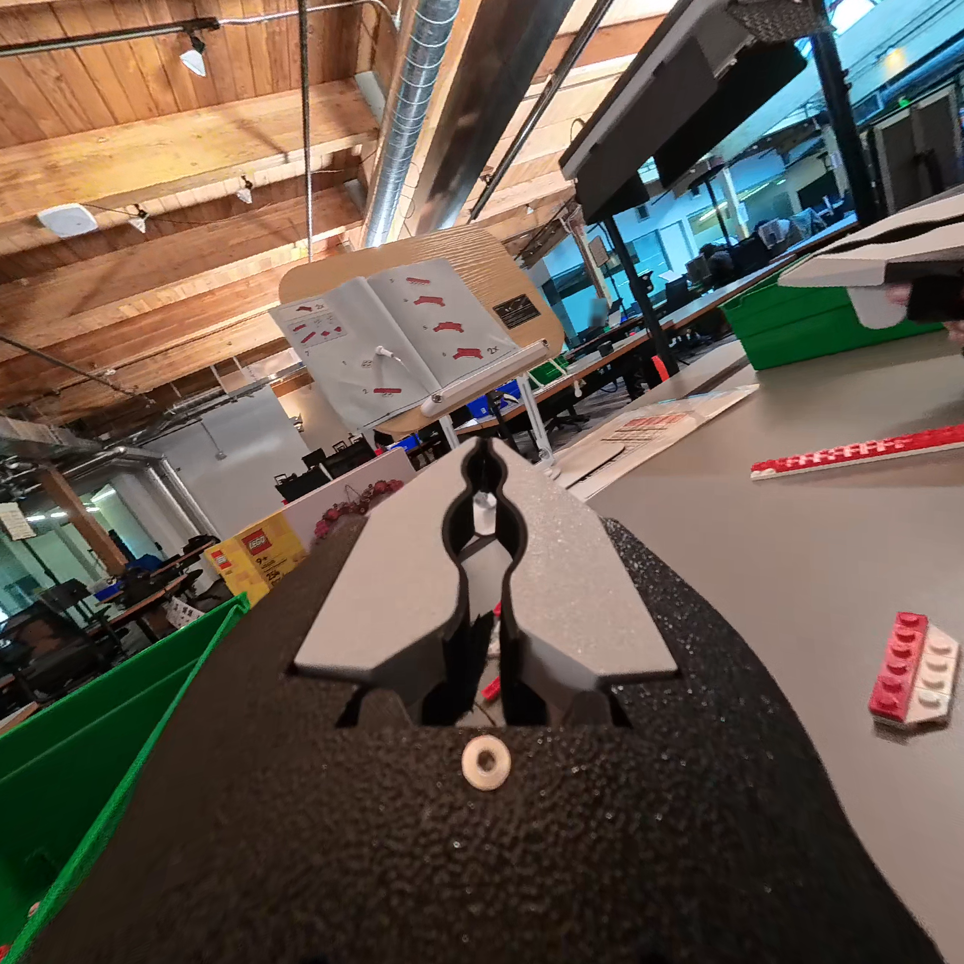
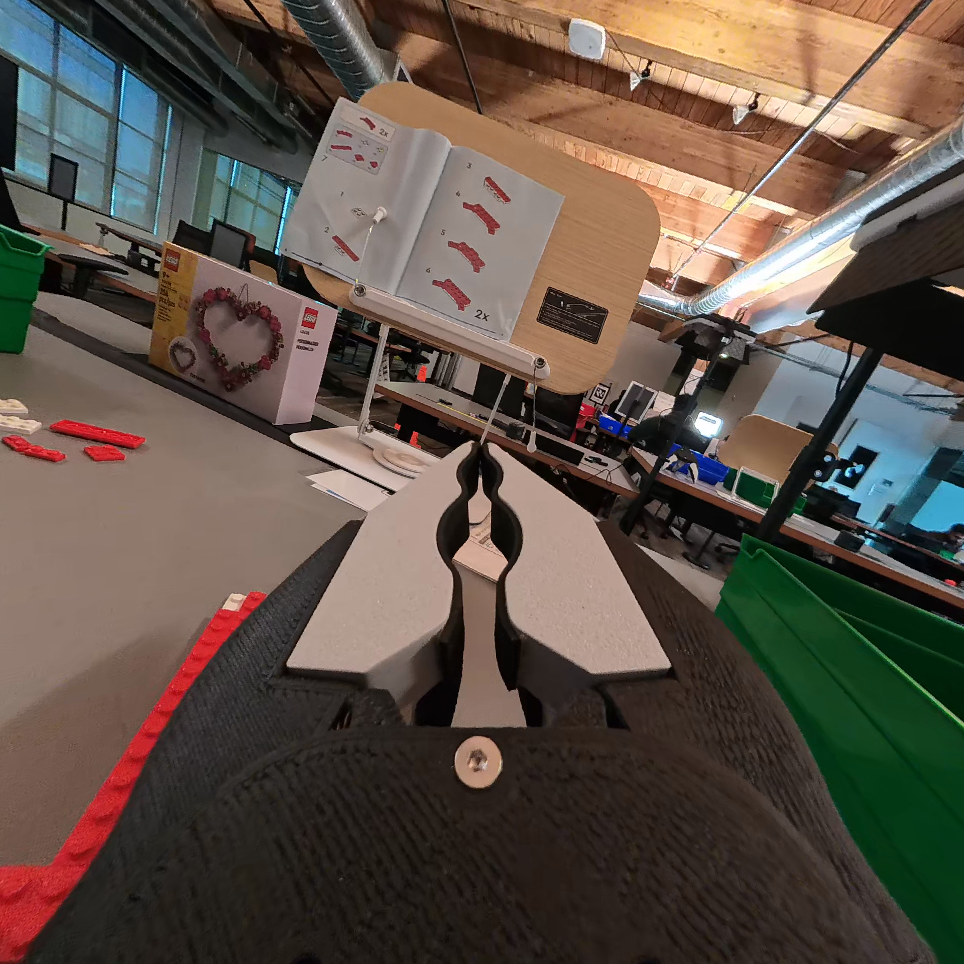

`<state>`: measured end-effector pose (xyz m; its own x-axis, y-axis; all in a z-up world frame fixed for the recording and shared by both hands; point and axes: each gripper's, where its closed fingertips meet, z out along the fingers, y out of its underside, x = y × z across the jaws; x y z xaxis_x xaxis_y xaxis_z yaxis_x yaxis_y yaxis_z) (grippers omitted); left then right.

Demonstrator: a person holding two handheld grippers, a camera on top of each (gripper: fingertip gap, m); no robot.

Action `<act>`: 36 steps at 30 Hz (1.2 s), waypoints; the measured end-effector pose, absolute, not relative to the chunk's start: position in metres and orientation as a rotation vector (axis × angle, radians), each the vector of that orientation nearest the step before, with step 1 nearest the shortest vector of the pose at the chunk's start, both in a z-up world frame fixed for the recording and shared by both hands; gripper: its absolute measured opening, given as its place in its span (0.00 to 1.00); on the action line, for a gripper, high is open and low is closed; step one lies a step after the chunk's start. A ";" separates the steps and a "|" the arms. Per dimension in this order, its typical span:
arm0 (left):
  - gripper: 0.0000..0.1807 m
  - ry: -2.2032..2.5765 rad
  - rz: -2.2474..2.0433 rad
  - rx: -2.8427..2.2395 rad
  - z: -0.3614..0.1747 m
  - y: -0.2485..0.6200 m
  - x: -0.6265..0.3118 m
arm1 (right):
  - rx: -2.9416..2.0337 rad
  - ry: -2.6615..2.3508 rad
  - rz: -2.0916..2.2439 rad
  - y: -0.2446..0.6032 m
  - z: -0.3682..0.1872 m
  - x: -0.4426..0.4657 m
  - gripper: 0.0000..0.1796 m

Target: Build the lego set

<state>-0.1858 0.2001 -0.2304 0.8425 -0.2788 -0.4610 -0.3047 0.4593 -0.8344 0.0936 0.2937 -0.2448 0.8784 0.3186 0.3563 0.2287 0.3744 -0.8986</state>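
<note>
Close under the right gripper [image 2: 480,453], a long red plate [image 2: 156,740] lies flat on the table [image 2: 156,547], loose bricks [image 2: 96,434] beyond it within easy reach. Both it and the left gripper [image 1: 485,443] tilt upward, fingers pinched together on nothing, towards the manual [image 2: 417,219] propped on its stand [image 2: 600,235], I judge for reading.

Open-plan lab/office in a converted loft. Exposed timber ceiling [image 1: 172,151] and spiral duct [image 1: 412,115] across the top of frame, big windows [image 2: 88,130] upper left, rows of desks [image 2: 730,501] with monitors and chairs at mid-right.
</note>
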 end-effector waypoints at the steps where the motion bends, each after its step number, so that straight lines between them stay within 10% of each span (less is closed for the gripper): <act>1: 0.00 0.612 0.016 -1.112 -0.231 0.200 -0.183 | -1.203 -0.528 0.061 0.294 -0.245 0.093 0.00; 28: 0.00 0.841 -0.182 -1.222 -0.253 0.187 -0.139 | -1.220 -0.536 0.061 0.296 -0.249 0.093 0.00; 36: 0.00 0.659 -0.368 -1.406 -0.178 0.169 -0.157 | -1.222 -0.478 0.071 0.299 -0.246 0.106 0.00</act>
